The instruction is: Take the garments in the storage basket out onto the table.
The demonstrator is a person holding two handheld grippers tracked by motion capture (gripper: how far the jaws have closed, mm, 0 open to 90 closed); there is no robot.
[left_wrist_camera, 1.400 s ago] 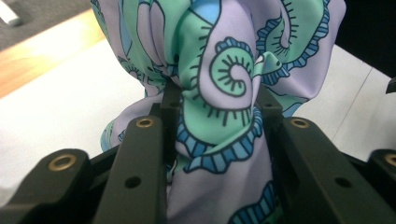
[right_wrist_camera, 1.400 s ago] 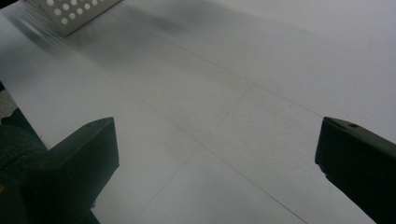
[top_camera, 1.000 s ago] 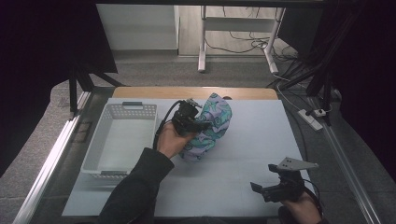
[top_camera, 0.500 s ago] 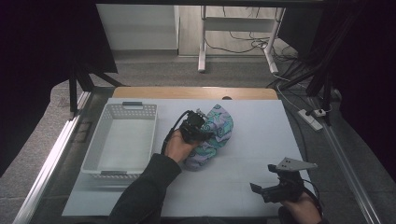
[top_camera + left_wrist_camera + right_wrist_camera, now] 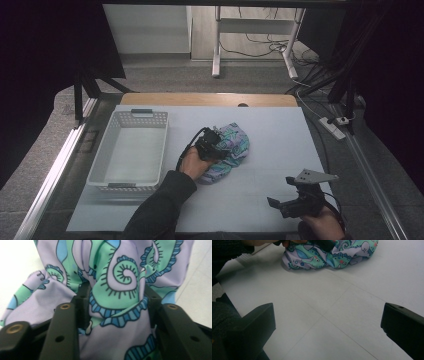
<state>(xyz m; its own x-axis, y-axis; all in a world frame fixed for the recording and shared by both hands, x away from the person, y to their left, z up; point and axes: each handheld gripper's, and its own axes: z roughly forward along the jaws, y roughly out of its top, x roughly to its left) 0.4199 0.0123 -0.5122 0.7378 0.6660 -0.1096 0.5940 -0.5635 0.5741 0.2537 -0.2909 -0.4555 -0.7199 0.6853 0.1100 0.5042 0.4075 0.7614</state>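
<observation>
A crumpled patterned cloth (image 5: 227, 150), lilac with green and blue swirls, lies bunched near the middle of the white bench (image 5: 280, 130). The left gripper (image 5: 216, 147) presses into its left side, and in the left gripper view a fold of cloth (image 5: 117, 305) sits between the two black jaws, pinched from both sides. A white basket (image 5: 131, 150) stands just left of it. The right gripper (image 5: 282, 202) hovers near the bench's front right, jaws spread wide over bare surface, well apart from the cloth
</observation>
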